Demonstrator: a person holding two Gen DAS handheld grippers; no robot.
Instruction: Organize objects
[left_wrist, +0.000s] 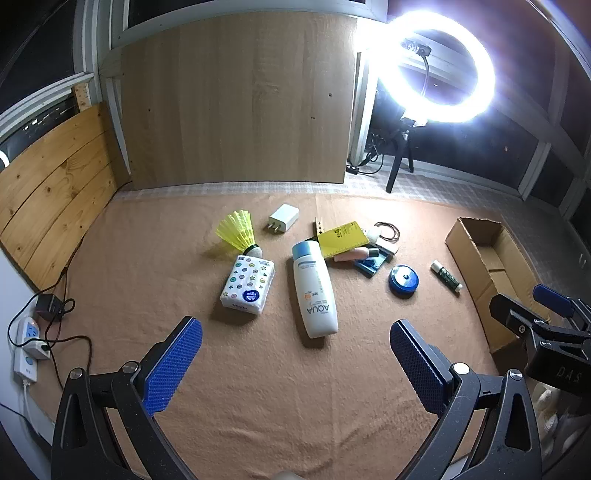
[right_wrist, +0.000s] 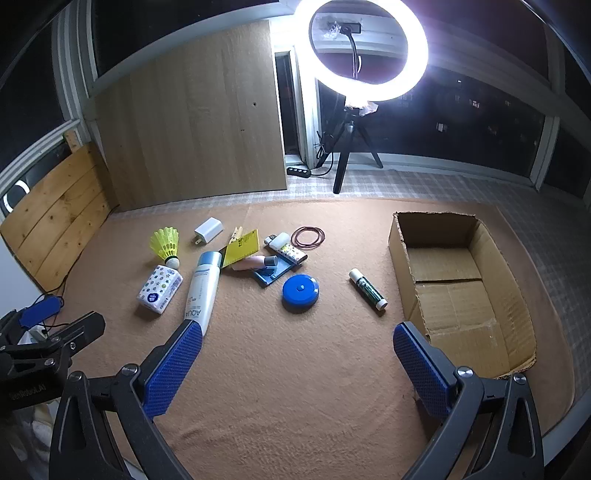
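Both grippers hover above the near edge of the tan mat (right_wrist: 295, 387), tilted down at the clutter. Left gripper (left_wrist: 295, 354): jaws wide apart, nothing between. Right gripper (right_wrist: 297, 356): same, empty.

Nothing sorted yet, by my reading: the cardboard box (right_wrist: 461, 291) lies open and empty at the mat's right edge, probably the destination.

Count, loose toward the mat's middle and far edge:
- sunscreen bottle (right_wrist: 201, 291), lying flat: 1
- tissue pack (right_wrist: 159, 288): 1
- yellow shuttlecock (right_wrist: 166, 245): 1
- white charger plug (right_wrist: 208, 229): 1
- blue round tin (right_wrist: 300, 291): 1
- glue stick (right_wrist: 367, 289), nearest the box: 1
- rubber bands (right_wrist: 307, 236): a small bunch, count unclear
- yellow card (right_wrist: 242, 247) atop a heaped pile; contents partly hidden.
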